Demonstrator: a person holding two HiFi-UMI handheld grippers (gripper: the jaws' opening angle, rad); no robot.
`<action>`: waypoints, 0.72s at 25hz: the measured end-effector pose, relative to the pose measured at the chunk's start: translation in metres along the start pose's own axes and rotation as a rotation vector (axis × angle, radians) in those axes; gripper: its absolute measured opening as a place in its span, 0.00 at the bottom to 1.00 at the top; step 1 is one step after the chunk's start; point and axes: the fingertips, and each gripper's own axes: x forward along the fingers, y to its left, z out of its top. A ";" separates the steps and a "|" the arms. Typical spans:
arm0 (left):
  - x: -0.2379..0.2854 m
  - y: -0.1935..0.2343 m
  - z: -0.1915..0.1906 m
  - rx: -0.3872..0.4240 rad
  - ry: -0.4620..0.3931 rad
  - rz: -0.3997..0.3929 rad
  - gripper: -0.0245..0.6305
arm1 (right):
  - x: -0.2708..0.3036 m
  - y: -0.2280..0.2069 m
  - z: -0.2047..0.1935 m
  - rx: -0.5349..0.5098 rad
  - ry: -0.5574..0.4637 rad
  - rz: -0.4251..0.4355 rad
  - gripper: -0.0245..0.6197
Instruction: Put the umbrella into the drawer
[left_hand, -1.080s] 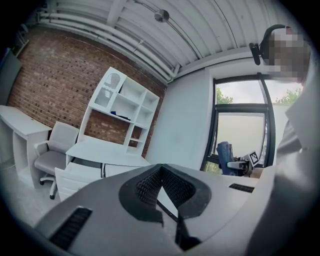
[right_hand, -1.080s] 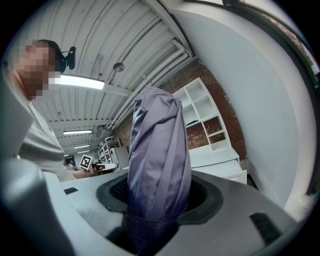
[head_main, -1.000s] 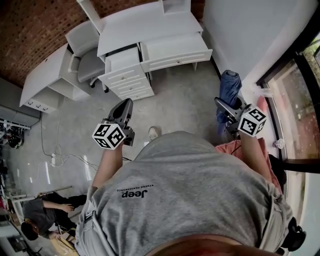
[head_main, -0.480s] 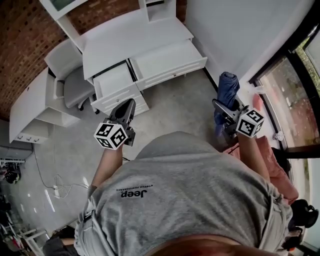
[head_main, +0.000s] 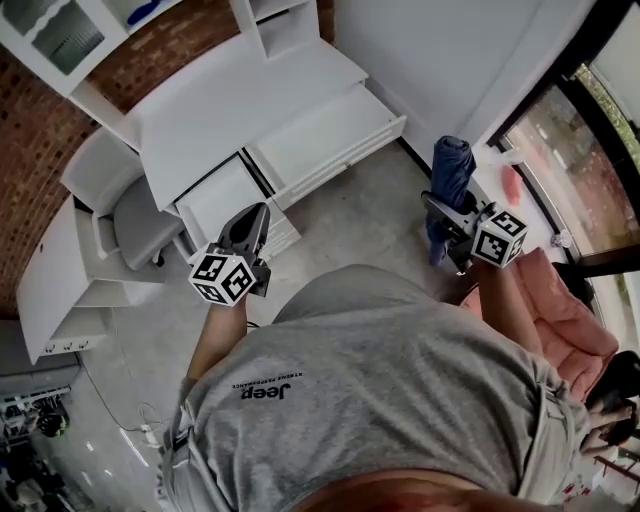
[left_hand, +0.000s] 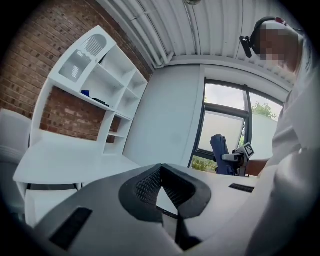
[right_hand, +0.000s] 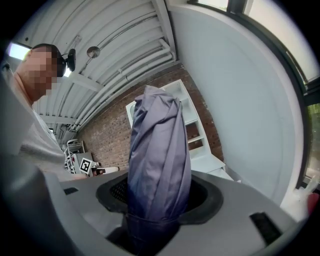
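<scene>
Facing a white desk (head_main: 235, 105) with shelving against a brick wall, a grey chair (head_main: 130, 215) tucked at its left in the head view. Two drawers pulled out: a wide drawer (head_main: 325, 130) under the desktop, and a narrower drawer (head_main: 222, 198) just left of it, both pale inside. Well to the right of both, near the window corner: a folded blue umbrella (head_main: 450, 180), long axis close to upright and crosswise to the jaws, gathered canopy end up and clear above them, lower end hanging below. Pinched round its lower, banded part by the right gripper (head_main: 440, 212), jaws spread wide against the fabric. Just below the narrower drawer in the head view: the left gripper (head_main: 250, 218), jaws pressed together, tips meeting, nothing between.
</scene>
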 end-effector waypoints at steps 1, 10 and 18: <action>0.005 0.008 0.003 -0.002 0.006 -0.010 0.05 | 0.007 -0.002 0.002 0.003 0.001 -0.013 0.42; 0.024 0.038 0.010 0.007 0.030 -0.079 0.05 | 0.033 -0.012 0.004 0.011 -0.002 -0.076 0.42; 0.023 0.057 0.008 0.004 0.043 -0.056 0.05 | 0.059 -0.024 0.008 0.019 0.007 -0.060 0.42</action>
